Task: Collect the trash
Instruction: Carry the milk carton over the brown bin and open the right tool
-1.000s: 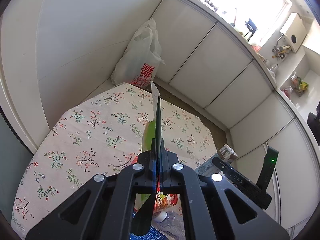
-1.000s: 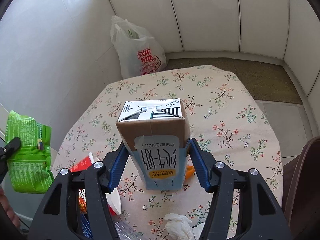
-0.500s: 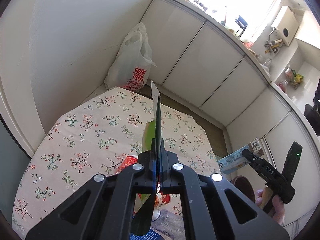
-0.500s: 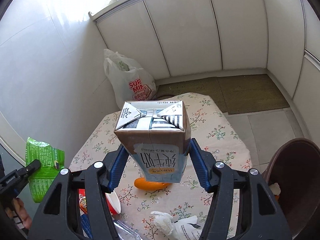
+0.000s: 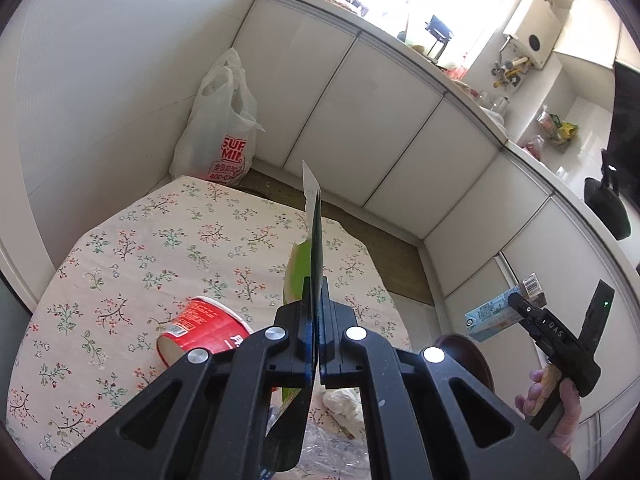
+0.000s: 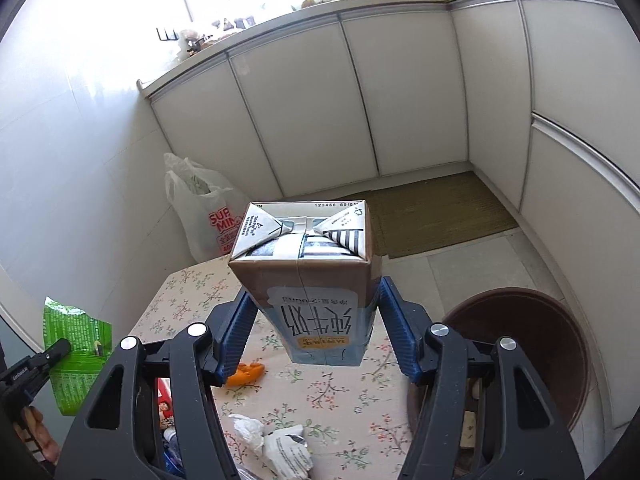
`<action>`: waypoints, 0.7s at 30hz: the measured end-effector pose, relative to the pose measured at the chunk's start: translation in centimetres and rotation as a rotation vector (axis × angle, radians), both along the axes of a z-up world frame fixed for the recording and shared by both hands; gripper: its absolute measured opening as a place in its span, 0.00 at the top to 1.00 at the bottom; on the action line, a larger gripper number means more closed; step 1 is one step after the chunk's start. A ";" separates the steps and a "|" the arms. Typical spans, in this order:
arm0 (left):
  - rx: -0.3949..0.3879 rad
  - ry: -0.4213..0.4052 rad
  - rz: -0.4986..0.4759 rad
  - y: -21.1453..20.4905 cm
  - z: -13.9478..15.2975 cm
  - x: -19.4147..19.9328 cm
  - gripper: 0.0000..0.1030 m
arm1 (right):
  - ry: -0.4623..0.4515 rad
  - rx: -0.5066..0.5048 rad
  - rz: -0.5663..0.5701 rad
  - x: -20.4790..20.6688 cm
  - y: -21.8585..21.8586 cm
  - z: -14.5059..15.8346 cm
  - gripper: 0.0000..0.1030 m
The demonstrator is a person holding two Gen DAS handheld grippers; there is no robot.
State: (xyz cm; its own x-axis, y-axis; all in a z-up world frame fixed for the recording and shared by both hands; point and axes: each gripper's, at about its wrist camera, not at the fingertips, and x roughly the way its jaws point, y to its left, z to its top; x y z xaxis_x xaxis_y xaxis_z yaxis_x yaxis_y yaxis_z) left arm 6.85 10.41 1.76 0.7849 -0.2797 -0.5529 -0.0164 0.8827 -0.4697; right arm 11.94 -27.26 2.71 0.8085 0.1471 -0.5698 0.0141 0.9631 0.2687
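My left gripper (image 5: 316, 300) is shut on a flat green snack wrapper (image 5: 298, 268), seen edge-on, held above the floral table (image 5: 132, 248). The wrapper also shows in the right wrist view (image 6: 78, 344). My right gripper (image 6: 316, 320) is shut on a blue and brown milk carton (image 6: 308, 276), held in the air over the table's right edge. The carton also shows in the left wrist view (image 5: 494, 314). A brown trash bin (image 6: 532, 352) stands on the floor to the right of the table, below the carton.
On the table lie a tipped red paper cup (image 5: 200, 332), an orange scrap (image 6: 248, 372), crumpled white paper (image 6: 276, 444) and a plastic bottle (image 6: 170, 436). A white shopping bag (image 5: 222, 132) stands in the far corner by white cabinets (image 6: 360, 100). A mat (image 6: 436, 212) covers the floor.
Both grippers have risen and swung right. The carton now hangs near the brown bin, which has come into view. The red cup now shows on the table.
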 end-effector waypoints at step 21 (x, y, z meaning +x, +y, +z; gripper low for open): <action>0.017 -0.046 -0.306 -21.8 3.5 0.1 0.99 | -0.005 0.113 -0.427 -6.7 -16.3 -1.9 0.17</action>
